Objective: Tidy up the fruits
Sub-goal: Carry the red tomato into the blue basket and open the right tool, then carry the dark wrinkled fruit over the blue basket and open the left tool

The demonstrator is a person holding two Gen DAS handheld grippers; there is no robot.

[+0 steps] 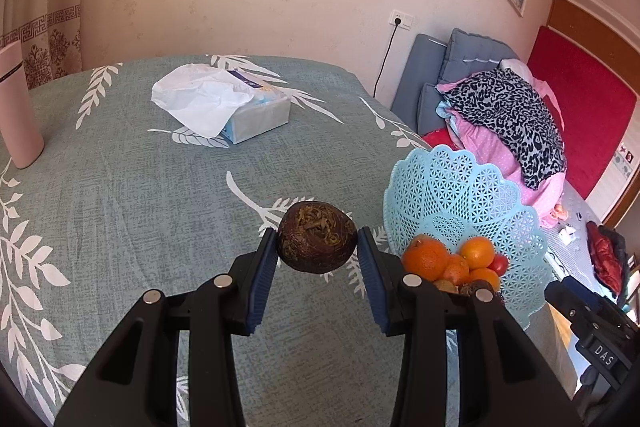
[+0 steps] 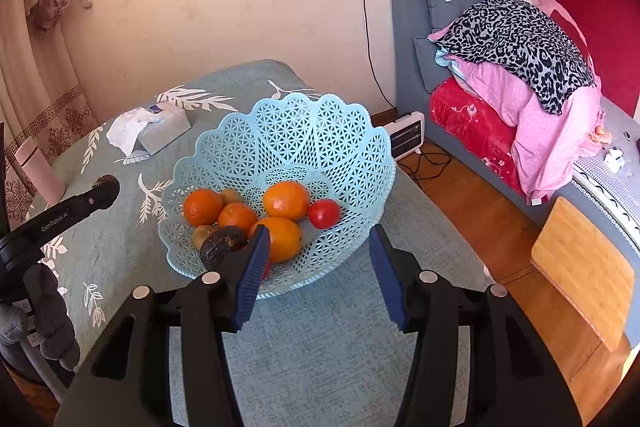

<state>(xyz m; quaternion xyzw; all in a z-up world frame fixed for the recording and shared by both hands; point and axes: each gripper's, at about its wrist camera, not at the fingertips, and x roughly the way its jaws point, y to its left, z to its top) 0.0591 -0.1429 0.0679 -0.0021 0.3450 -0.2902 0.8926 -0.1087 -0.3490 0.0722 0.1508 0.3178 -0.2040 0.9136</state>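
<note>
Left wrist: my left tool (image 1: 317, 245) is clenched on a dark, rough-skinned fruit (image 1: 317, 242), carried clear above the bench (image 1: 120, 187). The blue lattice basket (image 1: 480, 195) sits just right, presumably its destination.

Right wrist: my right tool (image 2: 316, 255) is released, nothing between its pads, hanging over the basket's (image 2: 288, 131) near rim. Oranges (image 2: 286, 200), a tomato (image 2: 324, 213), kiwis (image 2: 203, 235) and another dark fruit (image 2: 221, 242) lie inside, gathered low in the bowl.
</note>
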